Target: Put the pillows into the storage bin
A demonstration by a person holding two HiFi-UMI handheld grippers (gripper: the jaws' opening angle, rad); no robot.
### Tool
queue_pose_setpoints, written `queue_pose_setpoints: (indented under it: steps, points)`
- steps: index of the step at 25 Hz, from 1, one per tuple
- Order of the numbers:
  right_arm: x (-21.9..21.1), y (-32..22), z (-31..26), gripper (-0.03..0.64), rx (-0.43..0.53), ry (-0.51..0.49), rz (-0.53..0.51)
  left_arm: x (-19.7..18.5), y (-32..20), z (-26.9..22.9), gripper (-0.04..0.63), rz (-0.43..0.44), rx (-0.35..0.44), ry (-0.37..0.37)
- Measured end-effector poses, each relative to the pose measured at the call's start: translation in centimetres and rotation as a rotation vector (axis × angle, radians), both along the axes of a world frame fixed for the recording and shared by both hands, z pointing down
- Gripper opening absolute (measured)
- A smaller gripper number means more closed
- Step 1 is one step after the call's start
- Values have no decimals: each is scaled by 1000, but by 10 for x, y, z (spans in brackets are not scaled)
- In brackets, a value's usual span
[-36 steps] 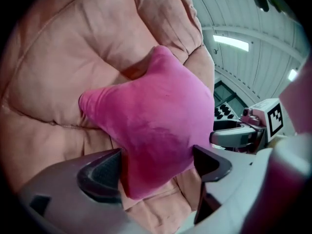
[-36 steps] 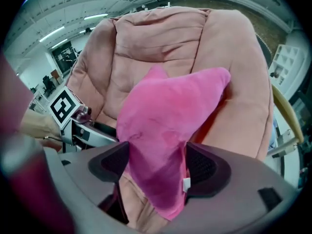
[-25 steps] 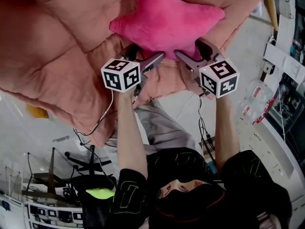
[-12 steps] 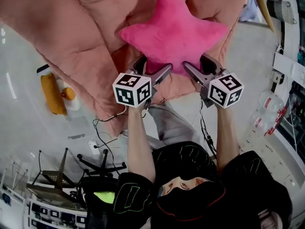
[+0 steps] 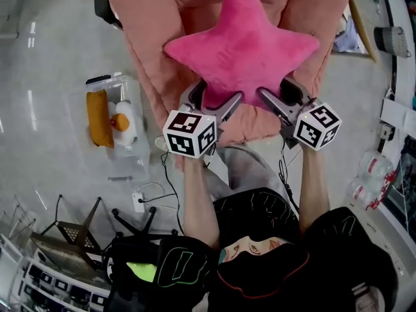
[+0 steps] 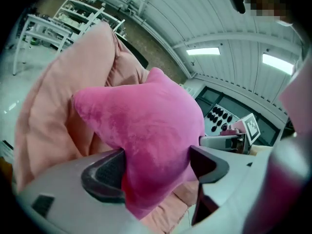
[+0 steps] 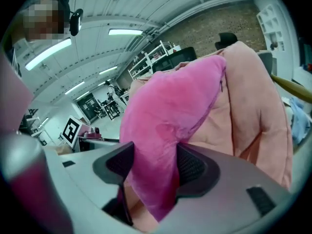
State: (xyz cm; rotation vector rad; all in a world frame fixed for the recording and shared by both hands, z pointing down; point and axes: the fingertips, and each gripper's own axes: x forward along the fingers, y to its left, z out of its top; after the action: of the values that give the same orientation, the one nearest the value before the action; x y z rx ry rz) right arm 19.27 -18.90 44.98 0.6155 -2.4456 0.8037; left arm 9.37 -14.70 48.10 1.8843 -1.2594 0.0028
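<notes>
**Workshop floor with a star pillow clamped by both grippers**

Glossy grey floor [image 5: 52,57] filled the left of the head view, and a large salmon-pink quilt [image 5: 156,18] spread across the top. In front of that quilt, a bright pink star pillow [image 5: 242,47] was held in the air by its two lower points.

The left gripper [image 5: 214,96] gripped the lower-left point. In its own view [image 6: 156,167] the plush filled the gap from one dark pad to the other, so the jaws stood wide yet pressed on the pillow. They had just been closing, with the pillow between them.

The right gripper [image 5: 281,91] gripped the lower-right point. In its own view [image 7: 155,167] the fabric was pinched to a narrower fold between the ribbed pads. These jaws too had just been closing on the pillow.

Each gripper carried a marker cube [image 5: 190,134] on the side nearest the person, whose bare forearms [image 5: 198,197] reached up from black sleeves.

The clear storage bin [image 5: 144,149] stood on the floor to the left of the grippers in the head view, well apart from the star pillow. It held an orange cushion [image 5: 99,117] and a white soft item [image 5: 125,123] lying side by side.

Strip lights [image 6: 203,51] on a ribbed ceiling and white shelving [image 6: 53,26] showed behind the pillow in the gripper views.
</notes>
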Motion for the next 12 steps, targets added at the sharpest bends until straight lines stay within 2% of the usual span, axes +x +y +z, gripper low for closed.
queue_pose_setpoints:
  steps: [6,12]
  points:
    - [-66,18,-44,273,39,-84,-112,-64,30,-50,410,-129,84,-62]
    - [-146,61,-75,275,69,-129,-275,-134,87,-82,408,-276,125,-104]
